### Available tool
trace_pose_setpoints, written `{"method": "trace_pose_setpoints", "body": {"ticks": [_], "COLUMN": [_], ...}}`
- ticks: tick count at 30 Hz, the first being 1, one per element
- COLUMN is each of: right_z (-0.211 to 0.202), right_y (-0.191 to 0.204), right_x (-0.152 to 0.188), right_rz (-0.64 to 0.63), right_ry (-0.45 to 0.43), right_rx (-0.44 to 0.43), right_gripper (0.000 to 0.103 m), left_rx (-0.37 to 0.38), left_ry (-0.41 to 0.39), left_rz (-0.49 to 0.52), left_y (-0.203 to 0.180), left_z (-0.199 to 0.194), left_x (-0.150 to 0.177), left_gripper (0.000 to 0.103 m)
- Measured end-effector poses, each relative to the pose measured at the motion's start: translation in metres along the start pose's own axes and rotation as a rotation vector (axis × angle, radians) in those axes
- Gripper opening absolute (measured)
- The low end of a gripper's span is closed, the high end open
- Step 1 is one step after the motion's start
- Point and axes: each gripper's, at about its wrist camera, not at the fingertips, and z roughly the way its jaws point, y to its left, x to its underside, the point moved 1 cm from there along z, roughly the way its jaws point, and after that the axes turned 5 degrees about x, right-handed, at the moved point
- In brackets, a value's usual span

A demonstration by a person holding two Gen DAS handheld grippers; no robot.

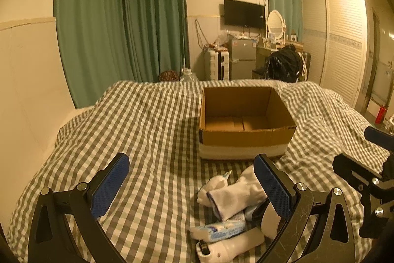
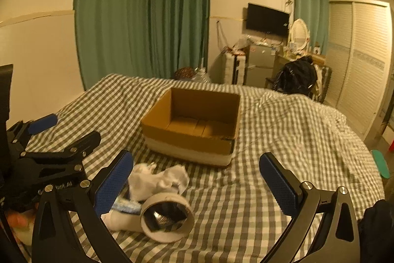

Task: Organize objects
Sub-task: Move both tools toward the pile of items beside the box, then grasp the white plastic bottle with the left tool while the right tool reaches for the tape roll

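Two grippers hang over the bed, both spread wide and holding nothing: the left gripper and the right gripper. Close by, white socks, a tissue pack and a tape roll lie piled together. Farther off sits an open cardboard box.

Checked bed carries an open cardboard box, white socks and a tissue pack.

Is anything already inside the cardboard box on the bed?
No. The cardboard box shows only its bare floor, while the white socks lie on the checked bedcover in front of it.
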Motion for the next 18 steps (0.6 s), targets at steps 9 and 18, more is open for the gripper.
{"method": "trace_pose_setpoints", "body": {"ticks": [9,18], "right_z": [0.026,0.061], "right_y": [0.004,0.012], "right_x": [0.031,0.054], "right_rz": [-0.005,0.005], "right_ry": [0.157,0.246], "right_rx": [-0.052,-0.084], "right_gripper": [0.103,0.103], "left_rx": [-0.004,0.079], "left_ry": [0.137,0.284], "left_rz": [0.038,0.036], "left_y": [0.003,0.001], "left_z": [0.021,0.033], "left_x": [0.038,0.087], "left_gripper": [0.103,0.103]}}
